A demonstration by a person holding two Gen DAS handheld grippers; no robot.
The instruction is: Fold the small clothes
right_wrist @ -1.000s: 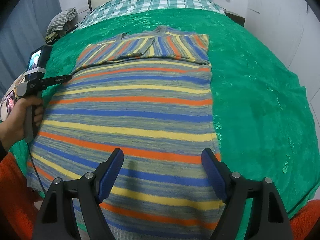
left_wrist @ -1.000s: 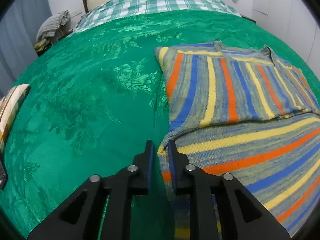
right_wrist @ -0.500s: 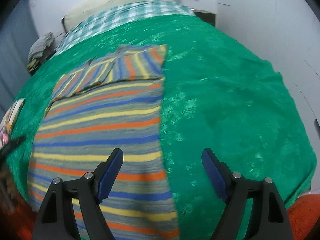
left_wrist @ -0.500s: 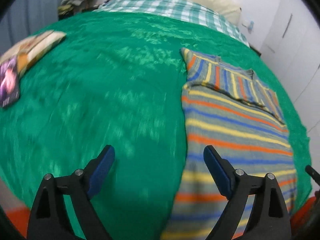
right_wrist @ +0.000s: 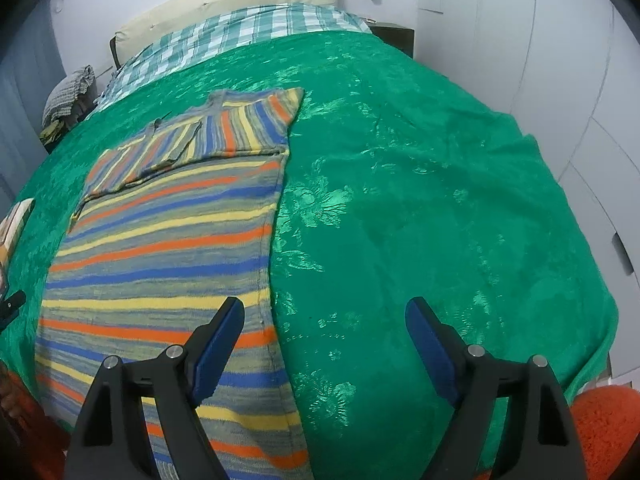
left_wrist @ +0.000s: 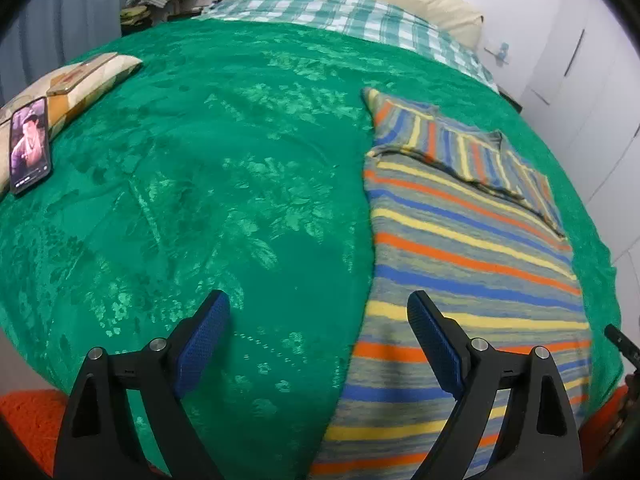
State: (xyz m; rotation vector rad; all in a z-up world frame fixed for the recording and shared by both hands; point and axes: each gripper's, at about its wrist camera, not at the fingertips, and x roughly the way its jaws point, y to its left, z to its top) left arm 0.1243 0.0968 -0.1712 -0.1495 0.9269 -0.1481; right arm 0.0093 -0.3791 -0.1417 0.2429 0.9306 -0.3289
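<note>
A striped knit sweater [left_wrist: 472,264] in orange, blue, yellow and grey lies flat on the green bedspread [left_wrist: 200,200], with its sleeves folded across the far end. It also shows in the right wrist view [right_wrist: 168,240]. My left gripper [left_wrist: 318,336] is open and empty, above the sweater's left edge near the hem. My right gripper [right_wrist: 324,340] is open and empty, above the sweater's right edge near the hem.
A phone [left_wrist: 30,144] lies on a patterned cushion [left_wrist: 80,80] at the bed's left side. A checked sheet [left_wrist: 344,16] and pillow [right_wrist: 240,4] are at the head. Folded clothes [right_wrist: 70,96] sit beside the bed. White wardrobe doors [right_wrist: 560,80] stand to the right.
My left gripper let go of the sweater's edge, opened wide and pulled back toward the hem. My right gripper shifted right to the sweater's right edge.
</note>
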